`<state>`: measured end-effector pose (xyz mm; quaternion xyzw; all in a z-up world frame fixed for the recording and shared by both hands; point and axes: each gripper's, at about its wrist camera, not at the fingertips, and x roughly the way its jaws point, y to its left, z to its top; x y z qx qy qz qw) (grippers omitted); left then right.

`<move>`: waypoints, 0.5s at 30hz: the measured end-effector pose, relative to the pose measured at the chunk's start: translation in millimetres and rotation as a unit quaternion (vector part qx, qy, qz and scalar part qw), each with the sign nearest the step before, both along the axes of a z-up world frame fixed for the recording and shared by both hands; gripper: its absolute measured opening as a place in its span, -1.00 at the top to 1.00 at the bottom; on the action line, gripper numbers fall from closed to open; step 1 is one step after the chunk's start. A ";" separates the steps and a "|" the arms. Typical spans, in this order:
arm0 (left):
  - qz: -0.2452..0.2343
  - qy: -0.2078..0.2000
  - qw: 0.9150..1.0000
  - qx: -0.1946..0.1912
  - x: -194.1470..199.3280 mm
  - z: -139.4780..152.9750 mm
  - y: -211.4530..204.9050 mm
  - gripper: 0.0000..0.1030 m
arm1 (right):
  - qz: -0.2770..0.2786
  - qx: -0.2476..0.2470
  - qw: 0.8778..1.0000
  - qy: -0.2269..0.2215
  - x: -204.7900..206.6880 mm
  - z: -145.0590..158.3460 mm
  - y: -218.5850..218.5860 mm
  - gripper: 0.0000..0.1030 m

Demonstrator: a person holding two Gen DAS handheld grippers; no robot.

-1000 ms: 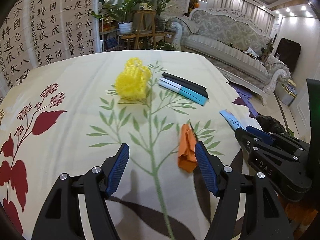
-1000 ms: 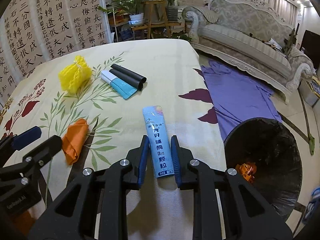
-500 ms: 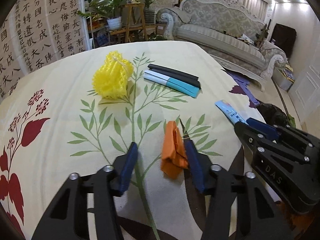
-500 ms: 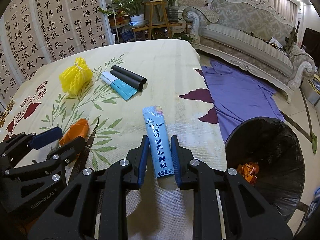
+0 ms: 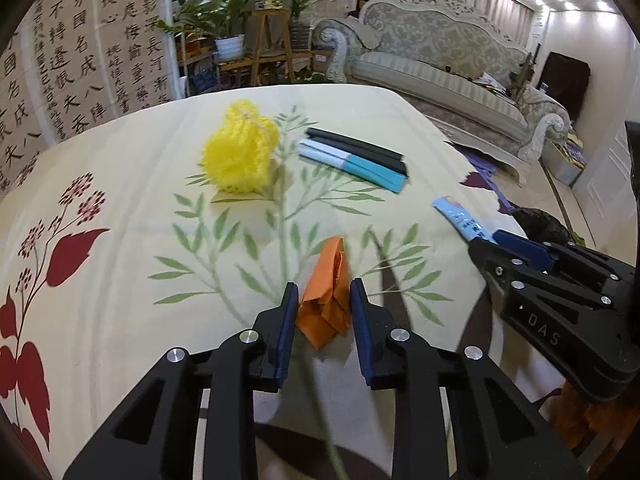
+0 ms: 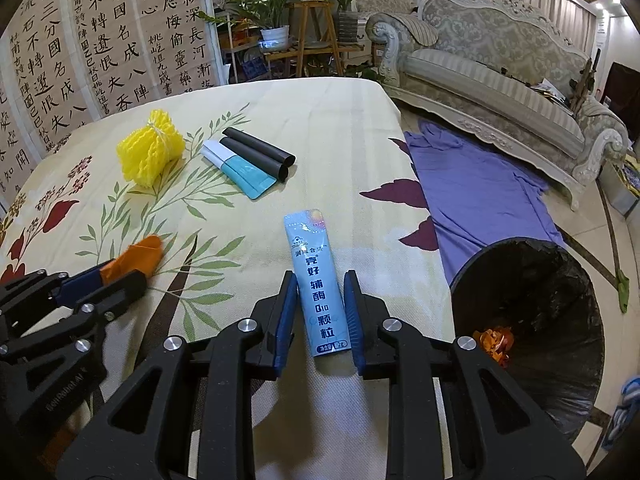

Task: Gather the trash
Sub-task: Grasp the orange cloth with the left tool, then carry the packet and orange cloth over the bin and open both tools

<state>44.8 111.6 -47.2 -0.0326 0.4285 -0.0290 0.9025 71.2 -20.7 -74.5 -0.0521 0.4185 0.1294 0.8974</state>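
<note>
You are working at a table draped in a floral tablecloth (image 6: 328, 128), with the collecting only partly done. Your left gripper (image 5: 324, 312) has just been closing its jaws around the folded orange paper (image 5: 326, 296), which is lying on the cloth between the blue pads; whether both pads are already pressing on it is unclear. Your right gripper (image 6: 320, 308) has just been opening its jaws slightly, and they are flanking the light-blue sachet (image 6: 318, 284), which is resting flat on the cloth with small gaps at either side. Some orange scraps (image 6: 494, 342) are already lying in the black-lined trash bin (image 6: 560, 280) on the floor. Still waiting farther up the table are a yellow foam net (image 6: 150, 152), a white-and-teal pouch (image 6: 240, 170) and two black tubes (image 6: 260, 152) touching it. The table's right edge is running just beside the sachet, with the bin below it, so the drop path looks short and unobstructed. The grippers are sitting near each other.
</note>
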 end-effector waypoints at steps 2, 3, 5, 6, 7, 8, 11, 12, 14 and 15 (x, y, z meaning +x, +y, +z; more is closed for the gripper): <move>0.009 -0.001 1.000 0.000 -1.4 0.5 6.2 0.46 | 0.005 -0.002 1.000 0.001 1.5 0.7 3.5 0.30; 0.013 -0.002 1.000 0.000 -2.1 0.7 9.5 0.46 | 0.007 -0.007 1.000 0.000 2.7 0.6 6.5 0.27; 0.023 -0.003 1.000 0.002 -3.4 0.5 17.2 0.46 | 0.007 -0.013 1.000 0.000 6.1 0.5 9.3 0.26; 0.028 -0.002 1.000 0.001 -3.1 0.4 21.4 0.46 | 0.007 -0.013 1.000 0.001 7.0 0.6 9.8 0.26; 0.032 -0.001 0.999 -0.001 -3.1 0.4 26.0 0.46 | 0.007 -0.013 1.000 0.001 8.7 0.9 9.9 0.26; 0.037 -0.001 0.999 -0.001 -3.4 0.8 29.5 0.46 | 0.006 -0.015 1.000 0.001 9.5 1.2 9.9 0.31; 0.043 -0.002 0.999 -0.003 -3.4 0.9 35.5 0.46 | 0.006 -0.020 1.000 -0.001 10.3 1.5 11.2 0.56; 0.044 -0.002 0.999 -0.005 -2.5 1.2 36.3 0.46 | 0.006 -0.022 1.000 -0.001 10.1 1.7 11.3 0.58; 0.044 -0.002 0.999 -0.007 -2.2 1.3 37.6 0.46 | 0.007 -0.022 1.000 -0.002 8.8 2.0 10.9 0.61; 0.043 -0.003 0.999 -0.007 -1.9 1.4 37.0 0.46 | 0.006 -0.021 1.000 -0.001 8.8 1.7 11.8 0.61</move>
